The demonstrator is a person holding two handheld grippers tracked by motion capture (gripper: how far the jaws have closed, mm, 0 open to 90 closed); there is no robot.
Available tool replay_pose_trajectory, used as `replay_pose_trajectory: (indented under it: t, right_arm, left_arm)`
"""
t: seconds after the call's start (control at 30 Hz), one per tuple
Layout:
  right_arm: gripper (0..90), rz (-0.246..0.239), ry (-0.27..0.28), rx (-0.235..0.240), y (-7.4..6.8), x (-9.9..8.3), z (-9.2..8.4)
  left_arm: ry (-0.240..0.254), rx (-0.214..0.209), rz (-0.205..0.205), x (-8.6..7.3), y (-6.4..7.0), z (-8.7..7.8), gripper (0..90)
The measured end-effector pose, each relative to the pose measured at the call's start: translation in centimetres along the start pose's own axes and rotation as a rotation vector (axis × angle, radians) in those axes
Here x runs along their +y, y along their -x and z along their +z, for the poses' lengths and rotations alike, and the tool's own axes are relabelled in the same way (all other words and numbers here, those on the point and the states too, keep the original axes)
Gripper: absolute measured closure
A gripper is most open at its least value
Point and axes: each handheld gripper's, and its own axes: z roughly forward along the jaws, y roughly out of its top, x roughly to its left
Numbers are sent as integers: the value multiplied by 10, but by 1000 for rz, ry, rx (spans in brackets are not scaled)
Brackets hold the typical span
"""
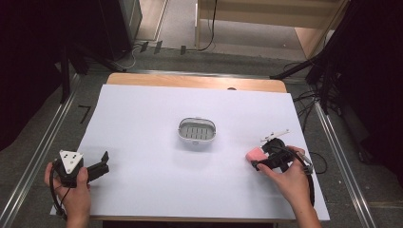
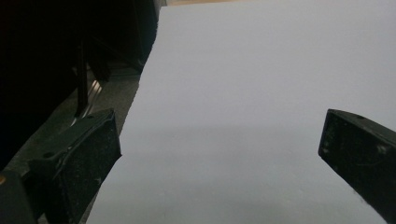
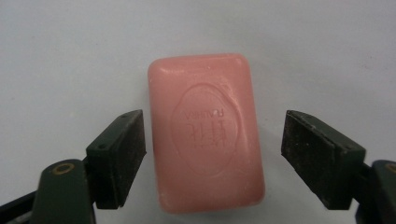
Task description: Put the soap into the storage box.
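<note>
A pink bar of soap [image 3: 205, 133] lies flat on the white sheet [image 1: 142, 123] near the table's right edge, between the spread jaws of the right gripper [image 3: 212, 156], whose pads stand clear of it on both sides. The white soap dish [image 1: 197, 131] sits well apart at the middle. The left gripper [image 2: 219, 154] rests open at the sheet's left edge, nothing between its jaws

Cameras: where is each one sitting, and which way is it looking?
High view: above the person's side, looking forward and down on the white table and soap dish; both forearms, the left gripper and right gripper show.
Left gripper view: on the left gripper, looking along its wide-apart jaws over bare table.
Right gripper view: on the right gripper, looking down at the pink soap between its jaws, a gap on each side.
Shared: the soap appears in the high and right gripper views.
</note>
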Motion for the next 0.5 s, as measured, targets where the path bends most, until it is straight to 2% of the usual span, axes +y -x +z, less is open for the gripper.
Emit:
replay_pose_trajectory:
  t: [0.1, 0.33, 0.5]
  right_arm:
    - [253, -6, -24, -11, -2, 0, 4]
    - [330, -33, -53, -5, -6, 1, 13]
    - [379, -40, -49, 1, -4, 1, 14]
  left_arm:
    - [1, -4, 1, 0, 0, 0, 0]
    - [4, -7, 2, 0, 0, 0, 0]
    - [0, -6, 1, 0, 0, 0, 0]
